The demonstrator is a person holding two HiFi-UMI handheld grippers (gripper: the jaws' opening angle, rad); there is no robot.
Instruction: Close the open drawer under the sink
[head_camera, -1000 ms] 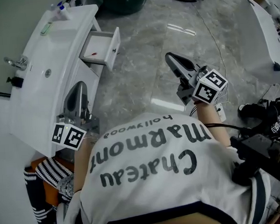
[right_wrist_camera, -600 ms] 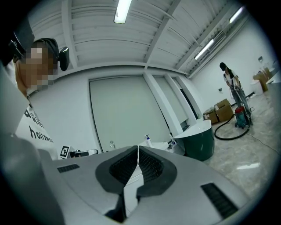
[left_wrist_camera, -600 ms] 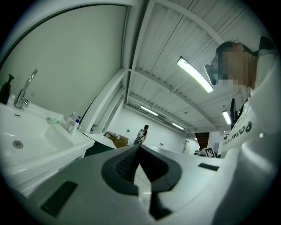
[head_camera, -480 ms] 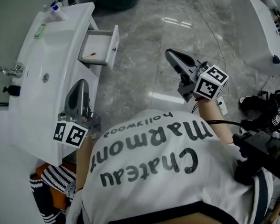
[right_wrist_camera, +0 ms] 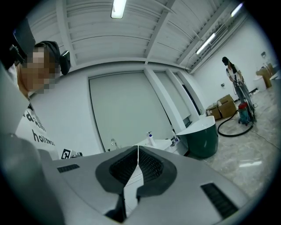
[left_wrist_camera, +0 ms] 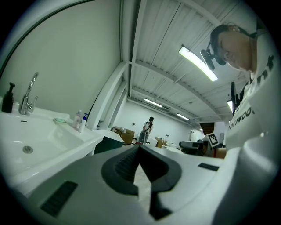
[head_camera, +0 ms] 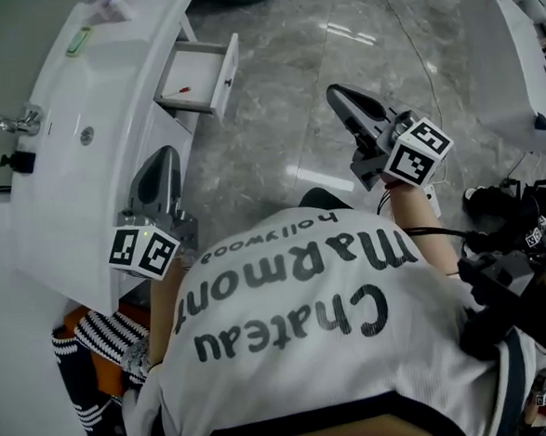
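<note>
Drawer: the white drawer (head_camera: 198, 76) is open, pulled out from the cabinet under the sink toward the floor (head_camera: 303, 117). A small red thing (head_camera: 185, 90) lies inside it.
Sink: the white sink (head_camera: 67, 208) runs along the left side of the head view. It has a faucet (head_camera: 10, 121) at the wall side and small bottles (head_camera: 113, 0) at its far end.
Left gripper: the left gripper (head_camera: 164, 157) has its jaws pressed together with nothing between them. It is by the front edge of the sink, nearer to the person than the drawer, and is not touching the drawer.
Right gripper: the right gripper (head_camera: 336, 92) also has its jaws pressed together and is empty. It is held over the floor, well apart from the drawer.
</note>
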